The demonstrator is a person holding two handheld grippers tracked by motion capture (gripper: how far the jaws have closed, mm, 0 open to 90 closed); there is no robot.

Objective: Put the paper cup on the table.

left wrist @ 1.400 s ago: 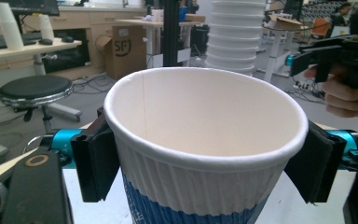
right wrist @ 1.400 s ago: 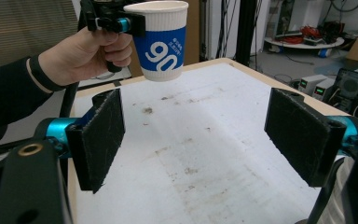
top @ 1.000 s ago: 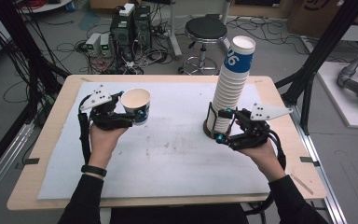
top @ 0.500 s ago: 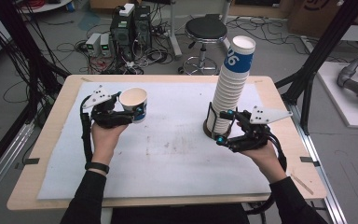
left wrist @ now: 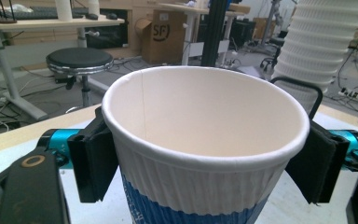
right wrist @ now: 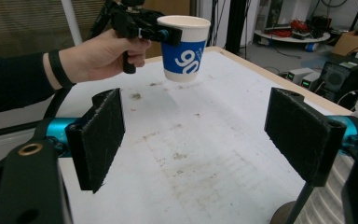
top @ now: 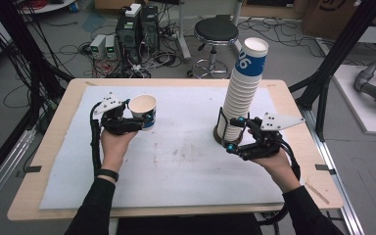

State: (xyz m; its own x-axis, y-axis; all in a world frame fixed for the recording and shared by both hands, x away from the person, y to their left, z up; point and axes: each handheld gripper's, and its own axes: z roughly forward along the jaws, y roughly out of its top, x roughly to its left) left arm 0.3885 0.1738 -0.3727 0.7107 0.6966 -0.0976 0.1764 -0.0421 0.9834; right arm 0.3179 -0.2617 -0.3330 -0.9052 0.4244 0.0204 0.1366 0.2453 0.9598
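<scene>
We hold a single white-and-blue paper cup (top: 143,110) upright above the desk (top: 186,161), pinched by the left tool (top: 136,117), well to the left of the tall cup stack (top: 241,93). Our right tool (top: 231,134) sits just beside the stack's base, its jaws spread wide and gripping nothing.

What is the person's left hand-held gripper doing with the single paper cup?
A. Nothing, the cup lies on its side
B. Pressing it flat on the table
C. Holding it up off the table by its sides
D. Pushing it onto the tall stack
C: the left hand-held gripper clamps the paper cup on both sides, upright and clear of the table.
</scene>
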